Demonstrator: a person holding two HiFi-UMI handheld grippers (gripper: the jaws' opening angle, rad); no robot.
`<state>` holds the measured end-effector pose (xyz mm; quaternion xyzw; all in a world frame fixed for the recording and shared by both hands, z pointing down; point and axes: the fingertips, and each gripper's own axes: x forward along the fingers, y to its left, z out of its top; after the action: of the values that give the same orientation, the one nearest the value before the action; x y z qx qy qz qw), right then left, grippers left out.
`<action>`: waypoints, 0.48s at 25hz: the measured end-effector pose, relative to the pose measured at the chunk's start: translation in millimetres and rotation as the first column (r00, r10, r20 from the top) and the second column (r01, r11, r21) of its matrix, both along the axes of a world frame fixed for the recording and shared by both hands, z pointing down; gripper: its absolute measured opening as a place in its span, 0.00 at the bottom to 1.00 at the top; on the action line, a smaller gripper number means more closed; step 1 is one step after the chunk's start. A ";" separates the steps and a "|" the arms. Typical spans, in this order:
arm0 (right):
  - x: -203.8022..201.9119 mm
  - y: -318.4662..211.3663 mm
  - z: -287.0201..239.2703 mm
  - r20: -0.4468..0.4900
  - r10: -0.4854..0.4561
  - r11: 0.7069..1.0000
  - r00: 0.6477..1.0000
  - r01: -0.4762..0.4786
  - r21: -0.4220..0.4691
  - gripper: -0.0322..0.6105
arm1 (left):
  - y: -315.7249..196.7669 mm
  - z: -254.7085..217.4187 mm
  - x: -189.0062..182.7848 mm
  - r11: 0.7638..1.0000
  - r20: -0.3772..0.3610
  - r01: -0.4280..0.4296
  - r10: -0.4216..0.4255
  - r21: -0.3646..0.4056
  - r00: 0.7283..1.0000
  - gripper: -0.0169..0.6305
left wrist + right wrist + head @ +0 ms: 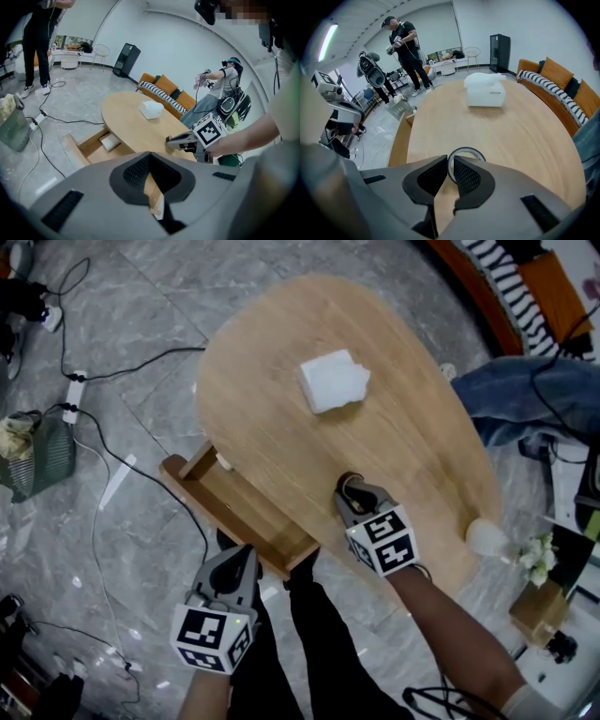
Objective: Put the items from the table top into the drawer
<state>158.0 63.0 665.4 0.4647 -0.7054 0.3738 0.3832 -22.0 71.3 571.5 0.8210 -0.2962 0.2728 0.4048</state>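
Note:
A thin dark ring (465, 149) stands on edge on the oval wooden table (272, 352), near its front edge. My right gripper (448, 165) is shut on the ring's rim; in the head view the right gripper (351, 486) points steeply down at the ring (350, 478). A white tissue pack (333, 381) lies further back on the table. The wooden drawer (253, 514) stands pulled out on the table's left side, with a small white item (110, 140) inside. My left gripper (242, 557) hovers by the drawer's near end, jaws together, holding nothing.
A white rounded object (487, 538) sits at the table's right edge. Cables (103, 456) and a green basket (42, 457) lie on the marble floor to the left. A person in jeans (525, 399) and a striped couch (511, 292) are to the right.

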 end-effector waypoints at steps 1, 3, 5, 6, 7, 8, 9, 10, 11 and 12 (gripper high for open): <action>-7.5 -0.2 0.0 0.005 -0.011 1.000 1.000 0.011 -0.001 0.15 | -0.3 0.5 -3.4 1.000 0.001 0.005 -0.005 -0.002 1.000 0.03; -21.1 -0.7 -0.3 0.014 -0.028 1.000 1.000 0.028 -0.003 0.15 | -1.5 0.8 -9.5 1.000 0.001 0.012 -0.012 -0.004 1.000 0.03; -34.1 -1.1 -0.4 0.023 -0.042 0.999 0.999 0.042 -0.005 0.15 | -2.8 1.5 -15.7 1.000 -0.001 0.019 -0.019 -0.004 1.000 0.03; -40.6 -0.9 -0.2 0.026 -0.048 0.999 0.999 0.048 -0.007 0.15 | -3.6 2.1 -18.9 1.000 -0.001 0.022 -0.022 -0.004 1.000 0.03; -47.2 -0.7 0.1 0.030 -0.053 0.999 0.998 0.054 -0.008 0.15 | -4.4 3.0 -22.1 1.000 -0.001 0.025 -0.025 -0.003 1.000 0.03; -53.8 -0.4 0.5 0.035 -0.059 0.998 0.998 0.059 -0.009 0.15 | -5.1 3.9 -25.5 1.000 -0.001 0.028 -0.028 -0.003 1.000 0.03; -60.3 -0.1 1.0 0.039 -0.063 0.998 0.997 0.064 -0.010 0.15 | -5.7 4.9 -28.7 0.999 0.000 0.032 -0.032 -0.004 0.999 0.03; -66.4 0.4 1.4 0.044 -0.068 0.998 0.997 0.068 -0.010 0.15 | -6.1 5.7 -31.5 0.999 0.001 0.035 -0.035 -0.005 0.999 0.03; -71.8 1.0 1.7 0.047 -0.073 0.997 0.996 0.073 -0.010 0.15 | -6.3 6.2 -34.0 0.999 0.000 0.039 -0.039 -0.006 0.999 0.03; -76.5 1.7 1.9 0.050 -0.078 0.997 0.996 0.078 -0.011 0.15 | -6.3 6.6 -36.0 0.999 0.000 0.041 -0.041 -0.007 0.999 0.03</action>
<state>81.5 64.7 667.3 0.4248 -0.7299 0.3746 0.3827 -58.0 65.0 578.1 0.8133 -0.3121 0.2652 0.4133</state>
